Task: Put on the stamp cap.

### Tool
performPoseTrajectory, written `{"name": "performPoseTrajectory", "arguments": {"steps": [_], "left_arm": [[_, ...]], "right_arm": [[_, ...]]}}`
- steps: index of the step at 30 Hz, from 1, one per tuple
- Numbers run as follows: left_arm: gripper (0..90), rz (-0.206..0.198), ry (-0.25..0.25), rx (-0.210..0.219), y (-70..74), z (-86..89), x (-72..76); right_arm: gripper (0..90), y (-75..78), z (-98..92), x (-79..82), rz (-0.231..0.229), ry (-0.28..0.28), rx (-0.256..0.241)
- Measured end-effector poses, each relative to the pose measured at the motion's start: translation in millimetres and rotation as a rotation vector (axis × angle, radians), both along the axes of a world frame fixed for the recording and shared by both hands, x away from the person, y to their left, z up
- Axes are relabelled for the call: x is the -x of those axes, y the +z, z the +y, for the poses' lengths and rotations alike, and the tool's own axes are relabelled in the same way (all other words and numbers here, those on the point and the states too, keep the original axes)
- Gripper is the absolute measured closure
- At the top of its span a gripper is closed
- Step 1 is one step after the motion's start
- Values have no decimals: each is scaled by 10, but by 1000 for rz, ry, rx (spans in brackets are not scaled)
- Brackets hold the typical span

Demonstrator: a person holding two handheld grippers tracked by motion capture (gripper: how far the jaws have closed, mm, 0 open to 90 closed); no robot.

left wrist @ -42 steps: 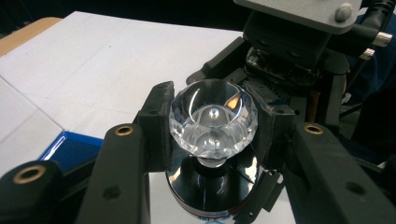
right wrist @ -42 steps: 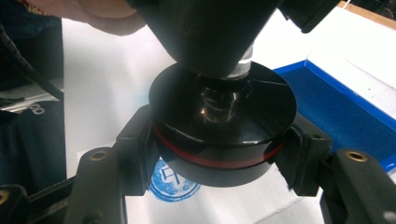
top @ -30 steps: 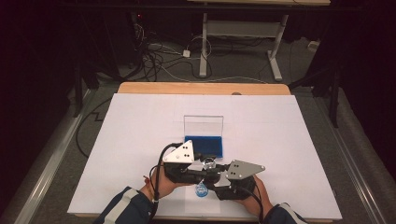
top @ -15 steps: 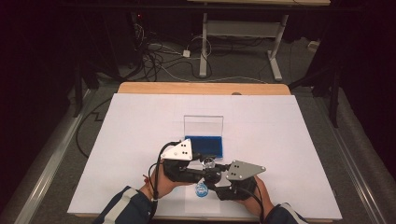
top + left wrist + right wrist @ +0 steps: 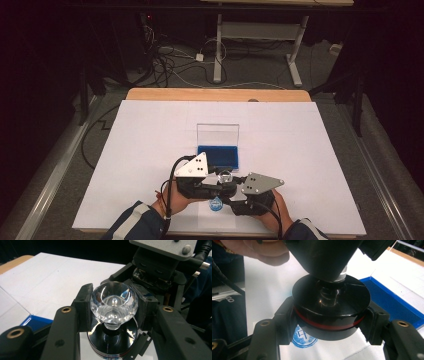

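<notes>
Work in hand: a round black stamp with a red band and a clear faceted crystal knob (image 5: 114,302) is held by both tongs above a white paper sheet (image 5: 150,150) on the bench.
Left tongs (image 5: 113,306): closed on the clear knob, one jaw at each side of it, as seen in the left gripper view.
Right tongs (image 5: 329,320): closed on the black disc body (image 5: 331,306) of the stamp, the jaws pressed against its rim at the red band.
Position of the stamp: lifted clear of the paper at the near edge of the bench, between the two hands; in the high view it is seen at (image 5: 223,178).
Print: a round blue imprint (image 5: 302,338) is visible on the paper just under the lifted disc, partly hidden by it.
Ink pad: a blue ink pad in a clear hinged case with its lid upright (image 5: 218,156) lies just beyond the tongs.
Risk, smearing: the wet imprint is judged likely to be smudged if the disc is lowered or dragged sideways across it.
Risk, slipping: the faceted knob is smooth, so it may slide from the left tongs if the two grips pull apart.
Risk, ink case: the upright lid could be knocked if the stamp is carried forward too low.
</notes>
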State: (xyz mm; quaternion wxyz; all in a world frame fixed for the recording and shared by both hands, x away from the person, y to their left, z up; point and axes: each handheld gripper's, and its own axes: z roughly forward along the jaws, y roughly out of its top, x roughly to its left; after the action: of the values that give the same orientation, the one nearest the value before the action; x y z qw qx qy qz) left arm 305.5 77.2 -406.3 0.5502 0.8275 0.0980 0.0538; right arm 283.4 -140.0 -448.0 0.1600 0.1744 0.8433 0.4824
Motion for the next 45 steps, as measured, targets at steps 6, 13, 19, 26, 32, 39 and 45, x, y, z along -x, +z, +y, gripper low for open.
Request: {"name": "performPoseTrajectory", "arguments": {"steps": [6,13,19,26,32,39,45], "left_arm": [[539,-21,7,13,17,-21,32],[540,54,20,98,6,23,-22],[539,31,18,87,5,14,-8],[540,-23,9,96,-47,8,22],[540,-39,13,100,-65,-3,29],[540,28,5,126,-93,15,-30],[540,102,-7,160,-141,49,-87]], "right_arm": [[383,15,2,0,-13,1,3],[382,46,-5,27,-53,-9,1],[382,52,-3,39,-58,-6,2],[381,36,-11,23,-17,12,-21],[381,25,-52,-27,36,1,-49],[382,46,-57,-9,11,-5,-20],[382,49,-77,-12,13,-8,-13]]}}
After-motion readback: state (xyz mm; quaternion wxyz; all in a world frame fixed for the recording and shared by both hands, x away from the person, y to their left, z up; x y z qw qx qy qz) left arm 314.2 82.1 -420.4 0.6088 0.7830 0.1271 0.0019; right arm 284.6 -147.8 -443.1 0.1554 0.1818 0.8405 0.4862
